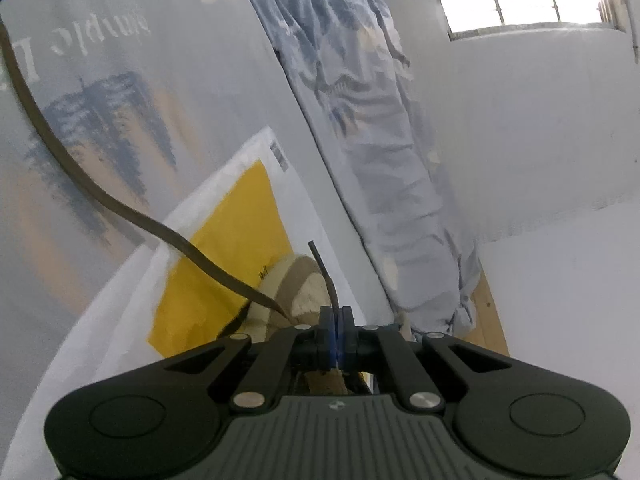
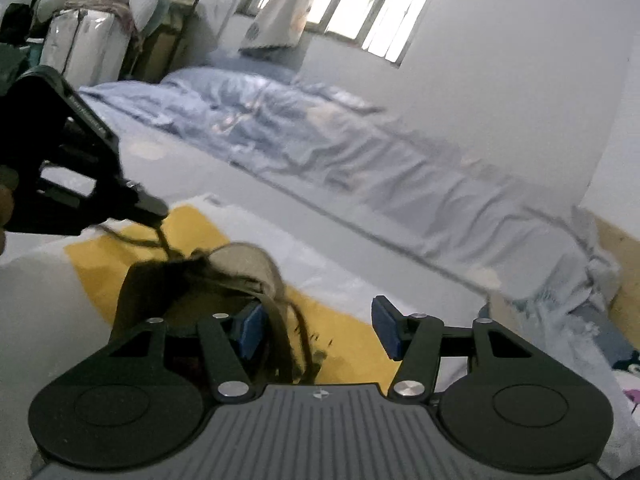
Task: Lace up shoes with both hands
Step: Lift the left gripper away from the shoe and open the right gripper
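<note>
While the left gripper [image 1: 336, 320] pinches the dark flat lace [image 1: 325, 276] of the beige fabric shoe [image 1: 296, 292], the right gripper [image 2: 320, 330], half-open and seemingly empty, should next take the loose end.

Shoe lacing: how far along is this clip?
Done: the brown lace already runs into the beige shoe. In hand: the left gripper is shut on a lace tip; the right gripper is open beside the shoe, gripping nothing. Left: how many eyelets remain is hidden; no knot visible.
</note>
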A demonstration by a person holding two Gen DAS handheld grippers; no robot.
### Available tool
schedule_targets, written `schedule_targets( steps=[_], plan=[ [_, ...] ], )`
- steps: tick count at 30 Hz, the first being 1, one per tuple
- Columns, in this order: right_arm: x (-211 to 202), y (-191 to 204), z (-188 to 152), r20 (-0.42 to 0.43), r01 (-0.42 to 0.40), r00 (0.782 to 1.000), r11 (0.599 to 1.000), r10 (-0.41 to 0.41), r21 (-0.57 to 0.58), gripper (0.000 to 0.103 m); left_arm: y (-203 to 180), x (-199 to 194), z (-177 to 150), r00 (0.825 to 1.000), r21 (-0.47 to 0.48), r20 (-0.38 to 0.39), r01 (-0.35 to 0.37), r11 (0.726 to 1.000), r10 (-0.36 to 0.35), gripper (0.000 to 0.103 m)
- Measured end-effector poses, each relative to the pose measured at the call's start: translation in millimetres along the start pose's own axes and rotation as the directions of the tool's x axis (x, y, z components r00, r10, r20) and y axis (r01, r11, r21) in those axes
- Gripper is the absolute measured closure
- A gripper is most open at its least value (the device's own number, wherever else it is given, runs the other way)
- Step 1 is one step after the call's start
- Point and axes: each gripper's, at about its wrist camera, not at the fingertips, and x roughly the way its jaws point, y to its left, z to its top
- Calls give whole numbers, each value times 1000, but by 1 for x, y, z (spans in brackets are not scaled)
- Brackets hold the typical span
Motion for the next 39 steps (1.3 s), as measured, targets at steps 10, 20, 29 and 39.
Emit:
schedule_targets(
  steps=[10, 20, 29, 39],
  plan=[
    [23, 18, -1, -10, 2, 1000, 1000, -2, -24, 42, 8, -29, 15, 993, -34, 112, -19, 999, 22, 103],
    [31, 3, -5, -32, 11, 999, 999, -10, 53, 41, 23, -80, 39, 951, -87, 298, -53, 995, 77, 103],
    [29, -3, -4, -38, -6, 999, 997, 9, 83, 41, 35, -125, 42, 900, -120, 412, -104, 987, 145, 103],
    [31, -8, -4, -45, -16, 999, 993, 21, 114, 37, 46, -183, 37, 826, -161, 528, -131, 978, 197, 103]
  ],
)
